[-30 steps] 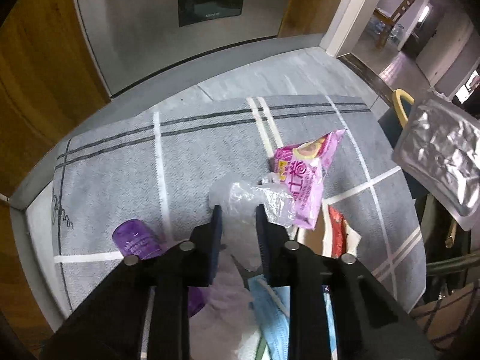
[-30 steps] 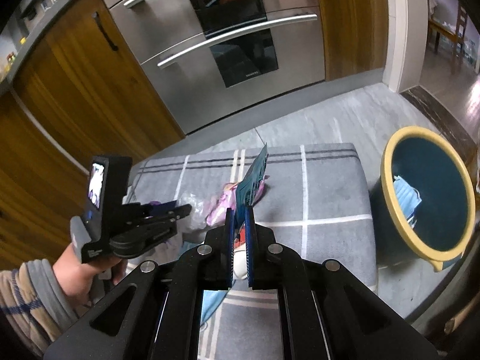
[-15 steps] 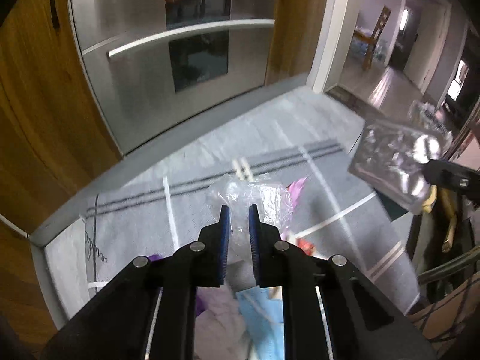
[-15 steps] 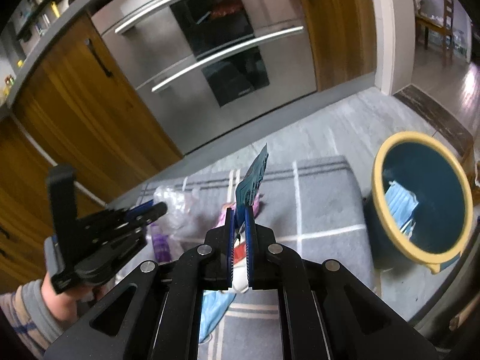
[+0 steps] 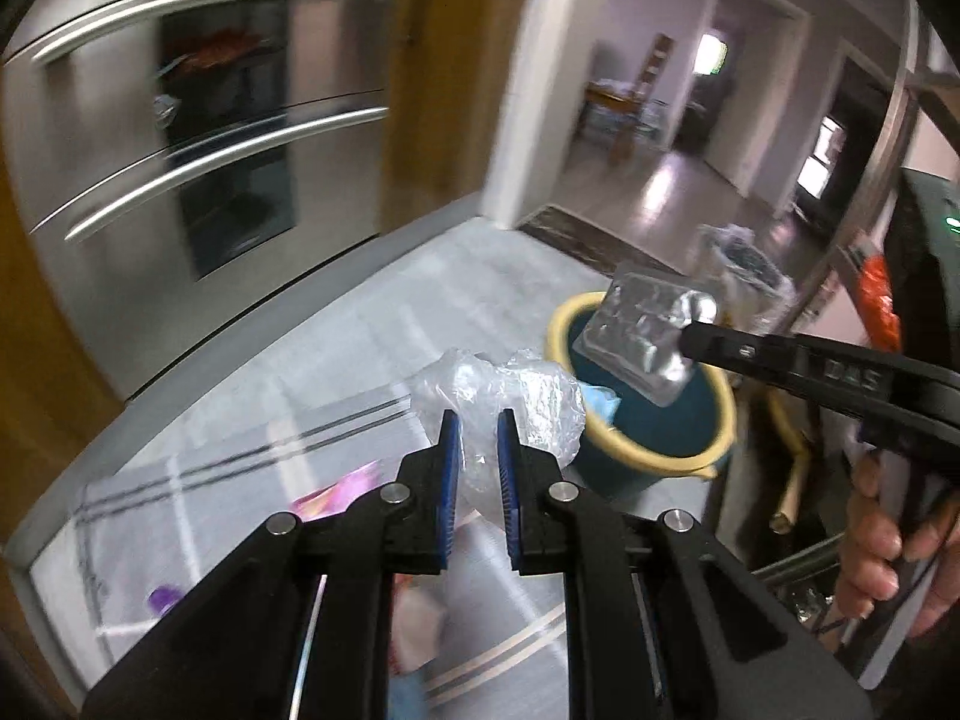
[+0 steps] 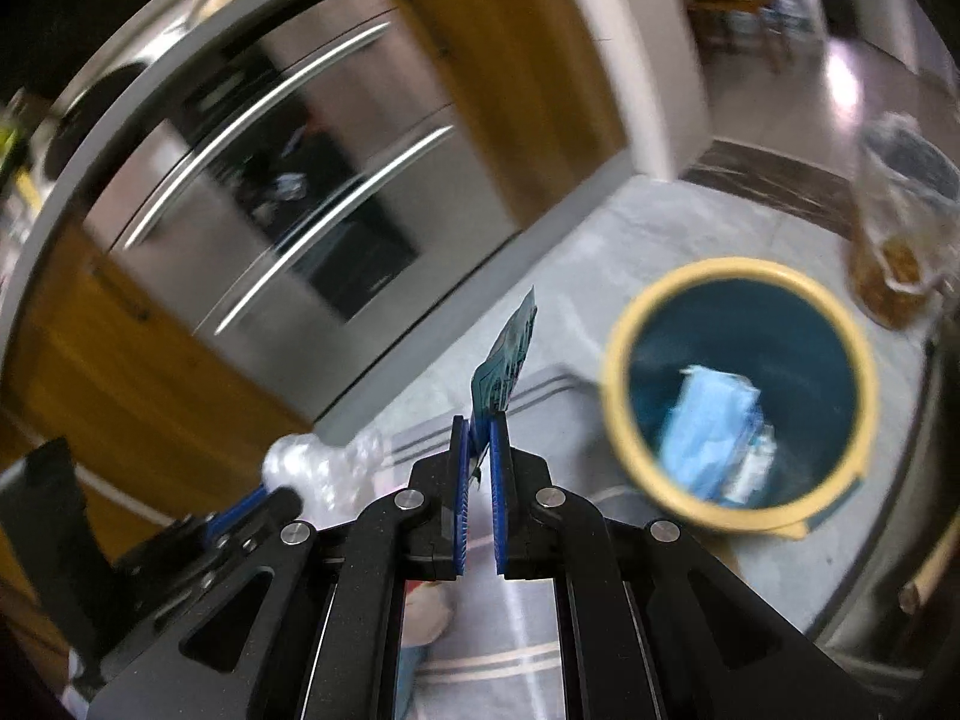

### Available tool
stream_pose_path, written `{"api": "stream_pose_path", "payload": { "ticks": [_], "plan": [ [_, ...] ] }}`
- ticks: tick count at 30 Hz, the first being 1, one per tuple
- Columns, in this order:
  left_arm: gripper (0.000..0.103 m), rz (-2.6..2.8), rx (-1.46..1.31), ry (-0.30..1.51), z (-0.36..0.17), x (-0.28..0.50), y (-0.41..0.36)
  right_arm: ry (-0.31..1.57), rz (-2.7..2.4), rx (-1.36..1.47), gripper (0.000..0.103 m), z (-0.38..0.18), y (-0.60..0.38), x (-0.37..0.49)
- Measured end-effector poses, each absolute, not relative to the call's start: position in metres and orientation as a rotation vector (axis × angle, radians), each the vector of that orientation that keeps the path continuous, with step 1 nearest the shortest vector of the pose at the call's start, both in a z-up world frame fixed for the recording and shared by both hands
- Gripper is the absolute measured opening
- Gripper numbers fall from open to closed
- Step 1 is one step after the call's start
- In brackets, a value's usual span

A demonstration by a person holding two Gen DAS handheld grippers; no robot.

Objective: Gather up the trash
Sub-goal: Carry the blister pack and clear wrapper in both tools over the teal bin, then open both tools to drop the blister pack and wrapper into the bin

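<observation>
A crumpled clear plastic bag (image 5: pixel 498 399) is pinched between the nearly closed jaws of the left gripper (image 5: pixel 479 456), which have just been closing on it; it is held up in the air, beside and short of the bin (image 5: pixel 645 453). A flat foil wrapper (image 5: pixel 645 333) is clamped edge-on in the tightly closed right gripper (image 6: pixel 478 468), hanging over the bin's yellow rim. Inside the bin lies a blue face mask (image 6: pixel 711 432). Under the bin and stretching away from it is a grey striped rug (image 5: pixel 252 480), scattered with a pink wrapper (image 5: pixel 339 489). Beyond the bin stands a steel oven (image 5: pixel 198 138).
</observation>
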State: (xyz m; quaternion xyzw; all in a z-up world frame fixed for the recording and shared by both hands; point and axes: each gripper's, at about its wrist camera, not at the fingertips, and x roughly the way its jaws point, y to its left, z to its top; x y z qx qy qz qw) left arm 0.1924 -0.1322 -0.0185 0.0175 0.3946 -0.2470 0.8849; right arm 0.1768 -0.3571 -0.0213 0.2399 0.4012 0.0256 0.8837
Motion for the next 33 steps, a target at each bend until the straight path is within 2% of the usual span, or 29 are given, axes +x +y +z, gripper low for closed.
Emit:
{"api": "stream_pose_path", "payload": {
  "ticks": [10,18,33],
  "plan": [
    [0.013,-0.670,0.103,0.838,-0.018,0.200,-0.225,0.887,-0.172,0.772,0.008,-0.061,-0.456,0.181],
    [0.013,-0.683,0.207,0.923,-0.059,0.226,-0.289,0.935,-0.253,0.792,0.008,-0.086,-0.489,0.186],
    [0.013,-0.691,0.273,1.012,-0.115,0.241,-0.325,1.108,-0.294,0.810,0.008,-0.127,-0.498,0.199]
  ]
}}
